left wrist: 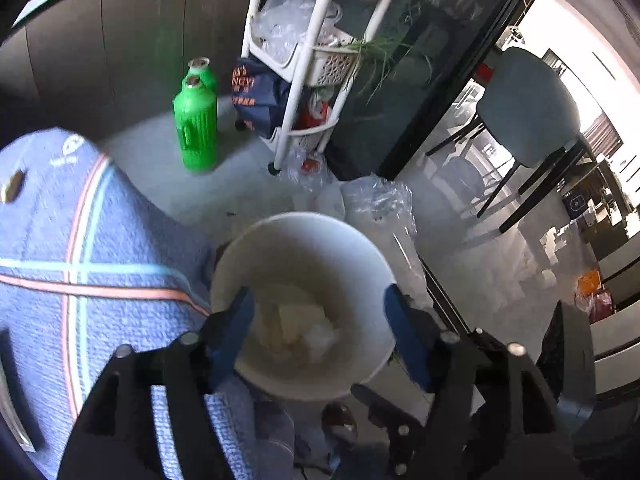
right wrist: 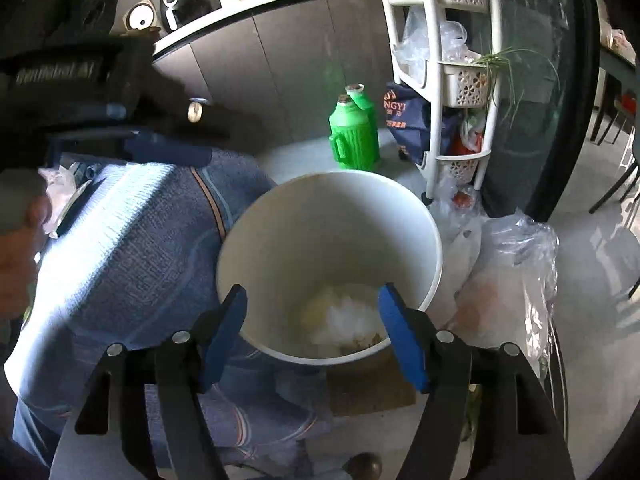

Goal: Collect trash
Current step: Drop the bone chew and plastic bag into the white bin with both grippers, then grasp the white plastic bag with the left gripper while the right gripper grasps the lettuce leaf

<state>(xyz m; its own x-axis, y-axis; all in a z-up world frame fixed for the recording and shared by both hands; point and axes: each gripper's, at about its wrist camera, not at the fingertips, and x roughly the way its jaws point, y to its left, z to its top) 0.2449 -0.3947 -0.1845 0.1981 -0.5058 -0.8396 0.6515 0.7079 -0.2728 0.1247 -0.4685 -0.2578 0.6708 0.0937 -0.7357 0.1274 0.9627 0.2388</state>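
Observation:
A white trash bin [left wrist: 304,248] stands on the floor with crumpled white and yellowish trash [left wrist: 296,328] at its bottom. My left gripper [left wrist: 318,312] hangs open and empty above the bin's mouth. In the right wrist view the same bin [right wrist: 332,216] shows trash [right wrist: 344,316] inside, and my right gripper [right wrist: 312,312] is open and empty above its near rim. The left gripper's blue finger [right wrist: 168,152] shows at the upper left there.
A blue patterned cloth [left wrist: 80,264] covers a table at the left. Two green thermos jugs [left wrist: 196,128] stand on the floor behind. A white shelf trolley [left wrist: 312,60] with plastic bags, clear bags [left wrist: 380,208] on the floor, a glass door and a chair [left wrist: 528,108] lie right.

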